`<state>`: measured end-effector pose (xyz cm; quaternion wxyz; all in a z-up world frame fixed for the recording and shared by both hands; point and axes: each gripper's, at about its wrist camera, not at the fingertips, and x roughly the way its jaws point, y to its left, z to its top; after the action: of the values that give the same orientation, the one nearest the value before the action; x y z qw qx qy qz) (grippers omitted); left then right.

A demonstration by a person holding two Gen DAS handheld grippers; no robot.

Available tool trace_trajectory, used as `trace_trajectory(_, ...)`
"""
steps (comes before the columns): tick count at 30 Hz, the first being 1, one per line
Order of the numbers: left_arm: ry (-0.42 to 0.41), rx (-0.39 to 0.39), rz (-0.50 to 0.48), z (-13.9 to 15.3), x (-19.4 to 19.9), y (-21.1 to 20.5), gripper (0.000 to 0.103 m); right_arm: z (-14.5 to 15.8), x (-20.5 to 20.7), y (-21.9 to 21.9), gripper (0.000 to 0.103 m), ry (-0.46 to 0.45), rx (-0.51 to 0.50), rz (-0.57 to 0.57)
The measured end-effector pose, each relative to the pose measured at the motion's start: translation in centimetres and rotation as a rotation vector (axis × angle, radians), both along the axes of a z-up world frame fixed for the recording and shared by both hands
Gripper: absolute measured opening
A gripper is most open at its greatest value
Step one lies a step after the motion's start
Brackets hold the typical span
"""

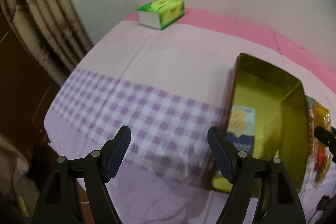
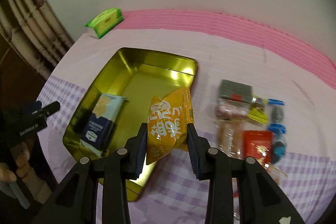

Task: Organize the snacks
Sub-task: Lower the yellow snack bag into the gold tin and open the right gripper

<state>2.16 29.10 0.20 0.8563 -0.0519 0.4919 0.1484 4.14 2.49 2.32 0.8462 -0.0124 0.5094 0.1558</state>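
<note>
A gold tin box (image 2: 147, 60) lies open on the pink and purple tablecloth. Inside it, at its left, rests a blue and white cracker packet (image 2: 100, 117), which shows in the left wrist view too, the cracker packet (image 1: 241, 125) in the tin box (image 1: 294, 119). My right gripper (image 2: 167, 148) is shut on an orange snack bag (image 2: 168, 123), held above the tin's near right side. My left gripper (image 1: 169, 152) stands open over the checked cloth left of the tin, with nothing between its fingers. A pile of several snack packets (image 2: 247, 119) lies right of the tin.
A green tissue pack (image 1: 160, 13) sits at the far left corner of the table, by a white wall and a curtain (image 1: 42, 20). The table's left edge (image 1: 50, 114) drops to a dark floor. The left gripper's body (image 2: 31, 121) shows at the right wrist view's left.
</note>
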Motion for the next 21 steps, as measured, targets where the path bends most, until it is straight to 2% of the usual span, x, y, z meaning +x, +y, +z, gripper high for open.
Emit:
trace_trajectory(10, 0.024, 0.010, 0.040, -1.5, -0.1, 0.9, 0.076, -1.4, 3.9, 3.1, 0.033, -0.025, -0.064, 0.052)
trace_trajectory(21, 0.049, 0.014, 0.102, -2.2, -0.2, 2.4, 0.076, -4.1, 7.9, 5.6, 0.033, 0.014, -0.147, 0.095)
